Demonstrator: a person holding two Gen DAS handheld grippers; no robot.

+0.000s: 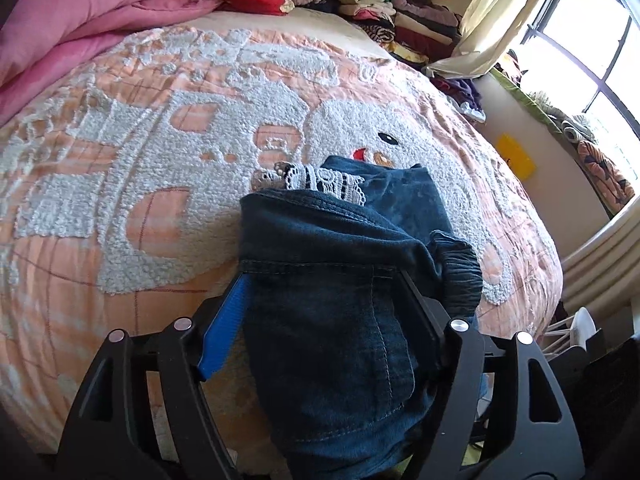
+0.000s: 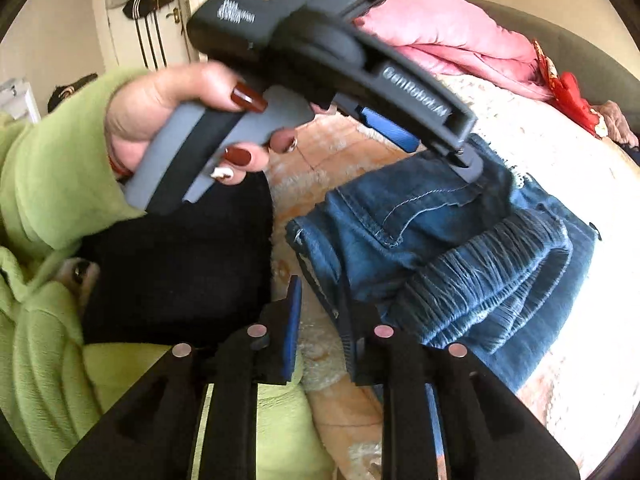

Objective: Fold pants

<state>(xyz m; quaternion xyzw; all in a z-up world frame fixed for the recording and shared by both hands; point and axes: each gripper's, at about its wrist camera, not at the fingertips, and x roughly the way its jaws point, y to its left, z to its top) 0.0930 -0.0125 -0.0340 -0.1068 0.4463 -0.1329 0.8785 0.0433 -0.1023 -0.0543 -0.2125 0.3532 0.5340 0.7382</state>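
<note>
One pair of dark blue pants (image 1: 340,280) lies folded into a thick bundle on the bed (image 1: 120,160), white lace trim showing at its far edge and the gathered waistband to the right. My left tool (image 1: 324,276) stands wide, its fingers either side of the bundle, the right one against the denim (whether it presses I cannot tell). My right tool (image 2: 320,308) is nearly closed beside the bundle's near corner; whether its right finger touches denim I cannot tell. A hand (image 2: 168,120) in a green sleeve holds the left tool.
</note>
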